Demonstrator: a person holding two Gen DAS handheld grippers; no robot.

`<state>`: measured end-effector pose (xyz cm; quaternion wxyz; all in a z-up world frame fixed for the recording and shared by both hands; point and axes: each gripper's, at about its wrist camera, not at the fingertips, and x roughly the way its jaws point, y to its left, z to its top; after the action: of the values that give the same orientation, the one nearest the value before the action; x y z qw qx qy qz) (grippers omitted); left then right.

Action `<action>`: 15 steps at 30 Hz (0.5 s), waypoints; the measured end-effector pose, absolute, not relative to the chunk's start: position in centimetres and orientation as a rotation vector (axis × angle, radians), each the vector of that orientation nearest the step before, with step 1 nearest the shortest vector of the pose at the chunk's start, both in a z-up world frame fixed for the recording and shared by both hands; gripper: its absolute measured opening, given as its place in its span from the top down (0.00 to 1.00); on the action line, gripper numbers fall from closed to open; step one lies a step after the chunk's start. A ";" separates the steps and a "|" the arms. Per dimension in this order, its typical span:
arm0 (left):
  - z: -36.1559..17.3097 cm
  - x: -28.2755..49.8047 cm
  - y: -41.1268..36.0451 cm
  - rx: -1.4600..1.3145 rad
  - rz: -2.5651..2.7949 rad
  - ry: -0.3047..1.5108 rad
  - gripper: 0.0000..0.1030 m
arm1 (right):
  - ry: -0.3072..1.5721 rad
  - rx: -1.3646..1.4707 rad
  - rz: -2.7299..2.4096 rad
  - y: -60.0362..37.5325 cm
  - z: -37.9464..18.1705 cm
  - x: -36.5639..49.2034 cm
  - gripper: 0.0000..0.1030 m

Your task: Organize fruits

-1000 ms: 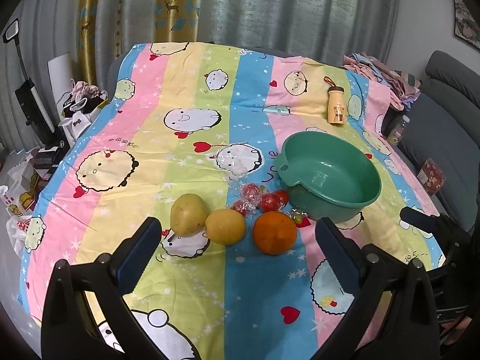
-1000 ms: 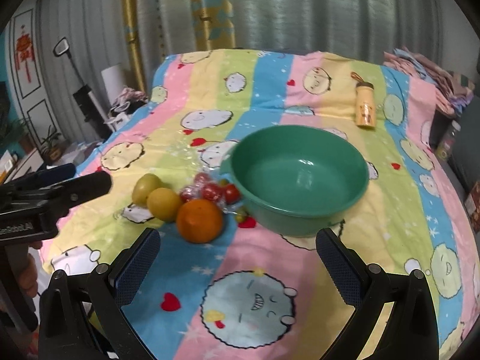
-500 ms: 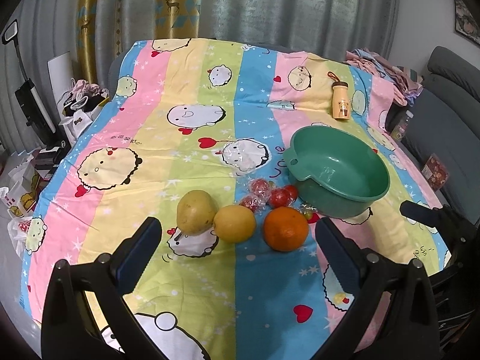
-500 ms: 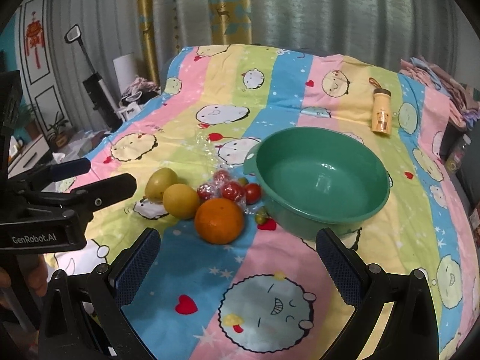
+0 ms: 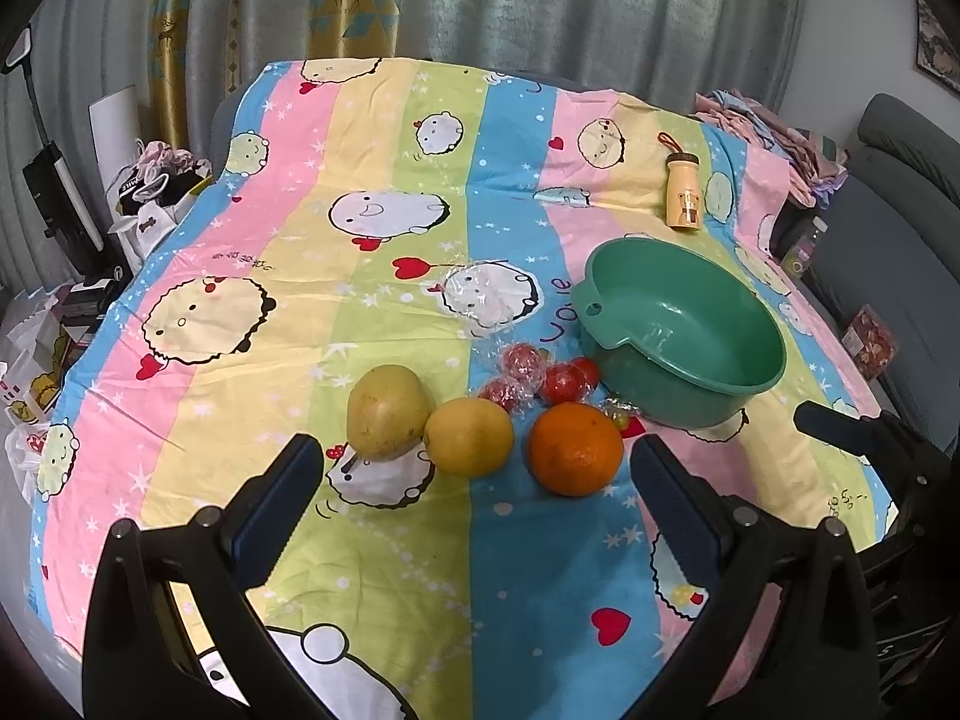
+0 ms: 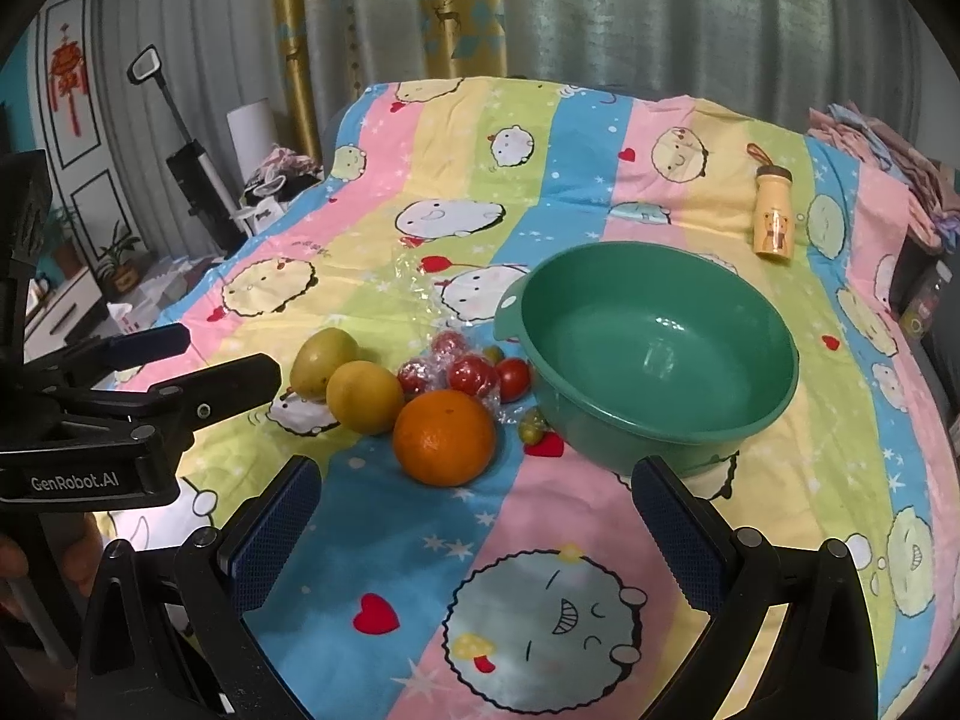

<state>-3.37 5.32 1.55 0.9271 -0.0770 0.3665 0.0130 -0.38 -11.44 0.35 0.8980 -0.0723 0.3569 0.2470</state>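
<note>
- Left gripper (image 5: pixel 474 498): jaws spread wide, nothing between them, hovering just short of the fruit row; probably lined up to take one of the near fruits.
- Right gripper (image 6: pixel 474 516): jaws likewise spread and holding nothing, aimed at the gap between orange and basin.
- Orange (image 5: pixel 575 449): resting on the blue stripe of the tablecloth (image 5: pixel 240 228), nearest fruit to the basin, apart from the yellow fruit beside it.
- Yellow round fruit (image 5: pixel 469 435), perhaps a lemon: touching the greenish-yellow pear-like fruit (image 5: pixel 389 411) at its left; both lying free on the cloth.
- Small red tomatoes (image 5: pixel 543 378): clustered behind the orange, partly wrapped in clear plastic film (image 5: pixel 480 300); crinkled film likely to slip or snag under a pinch.
- One tiny green-red fruit (image 6: pixel 531 425): lying loose against the foot of the basin; kind too small to tell.
- Green basin (image 5: pixel 750 354): sitting upright and holding nothing, just right of the fruit; placed close, presumably as the collecting vessel.
- Yellow bottle (image 5: pixel 683 191): lying well beyond the basin, apparently no part of the sorting.
- Judged stage: at the very start, no fruit in the basin yet.
- Judged next need: a wide, gentle close around a round fruit, centred so it does not roll off sideways on the soft cloth.
</note>
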 end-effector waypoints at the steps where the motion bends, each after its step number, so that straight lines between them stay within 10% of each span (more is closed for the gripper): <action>1: 1.5 -3.3 5.4 -0.160 0.024 0.753 0.00 | 0.739 -0.149 0.514 -11.4 0.3 -0.4 0.00; 15: -1.0 -3.3 7.2 -0.250 -0.046 0.816 0.01 | 0.760 -0.132 0.574 -11.5 -1.0 -0.2 0.00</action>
<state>-3.34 7.20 -0.99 0.9101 -0.1211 0.3957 -0.0224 -0.19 -11.50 -1.02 0.8866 -0.0636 0.3656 0.2761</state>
